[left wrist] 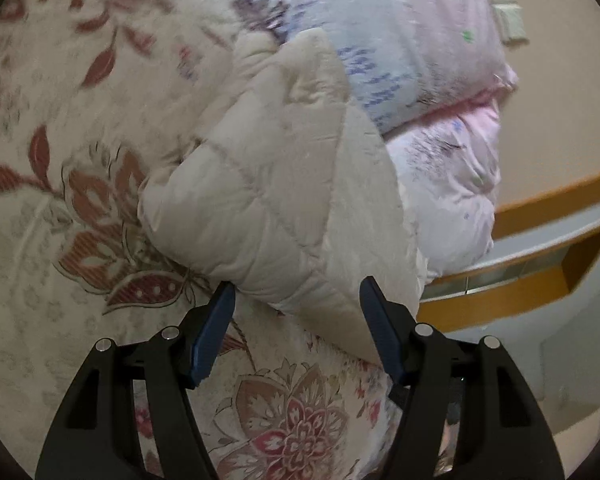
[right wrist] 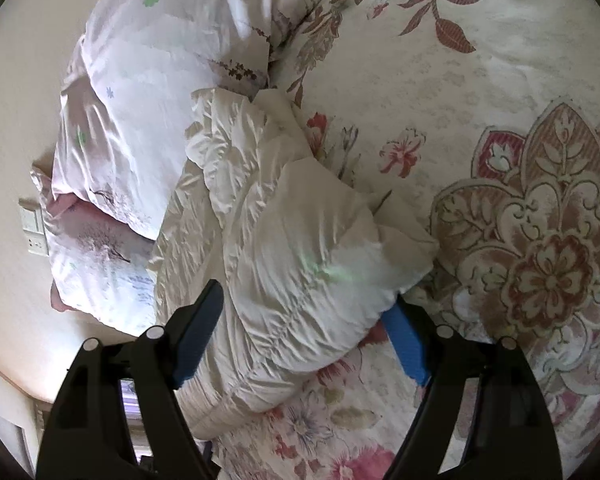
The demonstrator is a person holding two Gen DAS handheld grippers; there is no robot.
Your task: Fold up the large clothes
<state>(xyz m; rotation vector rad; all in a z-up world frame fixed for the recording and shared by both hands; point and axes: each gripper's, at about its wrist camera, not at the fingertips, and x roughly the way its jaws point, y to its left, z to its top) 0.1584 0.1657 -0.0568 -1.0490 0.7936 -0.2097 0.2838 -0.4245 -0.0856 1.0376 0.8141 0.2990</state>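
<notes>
A puffy cream quilted garment (left wrist: 284, 200) lies bunched on a floral bedspread (left wrist: 60, 208). My left gripper (left wrist: 298, 300) is open, its blue pads either side of the garment's near edge, just short of it. In the right wrist view the same cream garment (right wrist: 300, 256) lies crumpled in front of me. My right gripper (right wrist: 304, 300) is open wide, and the garment's near bulge sits between the blue pads; the right pad (right wrist: 406, 344) is partly hidden under the fabric.
A pale pink and lilac printed duvet (left wrist: 412, 60) is piled behind the garment, also in the right wrist view (right wrist: 140, 120). A wooden bed frame (left wrist: 540, 204) and wall with sockets (right wrist: 34, 228) lie beyond. The floral bedspread (right wrist: 500, 160) stretches to the right.
</notes>
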